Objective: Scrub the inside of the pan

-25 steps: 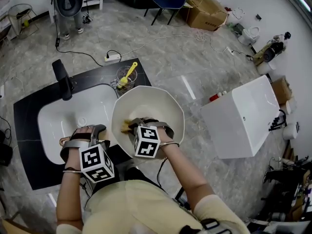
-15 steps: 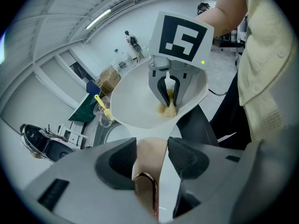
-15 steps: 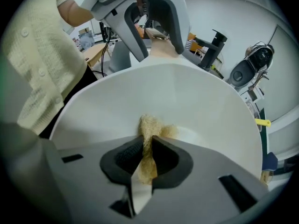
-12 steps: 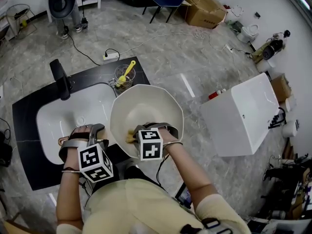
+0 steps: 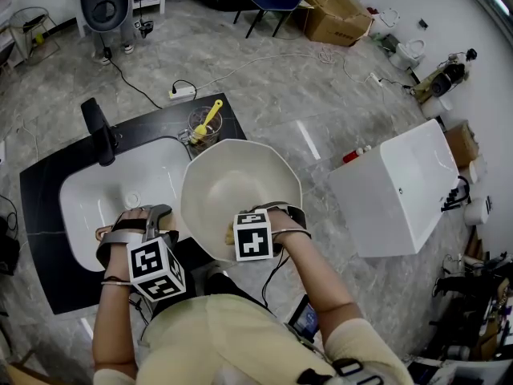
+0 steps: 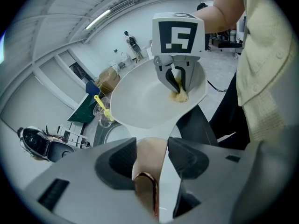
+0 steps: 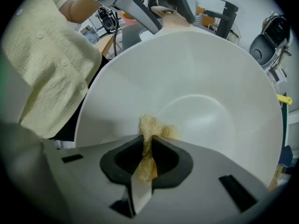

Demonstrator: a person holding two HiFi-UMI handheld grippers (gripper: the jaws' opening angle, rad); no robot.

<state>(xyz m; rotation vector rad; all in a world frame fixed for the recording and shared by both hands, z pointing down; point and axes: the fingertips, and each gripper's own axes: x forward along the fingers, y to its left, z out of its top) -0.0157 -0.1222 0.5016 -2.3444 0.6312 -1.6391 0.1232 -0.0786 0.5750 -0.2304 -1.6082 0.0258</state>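
Observation:
A white pan (image 5: 232,179) is held tilted over the sink's right edge. Its tan handle (image 6: 149,160) sits between the jaws of my left gripper (image 5: 157,217), which is shut on it. My right gripper (image 5: 237,229) points down into the pan near its near rim, shut on a yellow scrub sponge (image 7: 152,127) that presses on the pan's inner wall (image 7: 196,101). In the left gripper view the right gripper (image 6: 178,82) and the sponge (image 6: 179,95) show at the pan's (image 6: 140,101) right side.
A white sink basin (image 5: 112,191) is set in a black counter (image 5: 44,183) with a black faucet (image 5: 99,131) behind it. A glass with a yellow brush (image 5: 205,124) stands just beyond the pan. A white cabinet (image 5: 401,191) stands to the right.
My right gripper has slid the sponge from the pan's left-middle toward its near rim and slightly right. The left gripper and the pan have stayed put.

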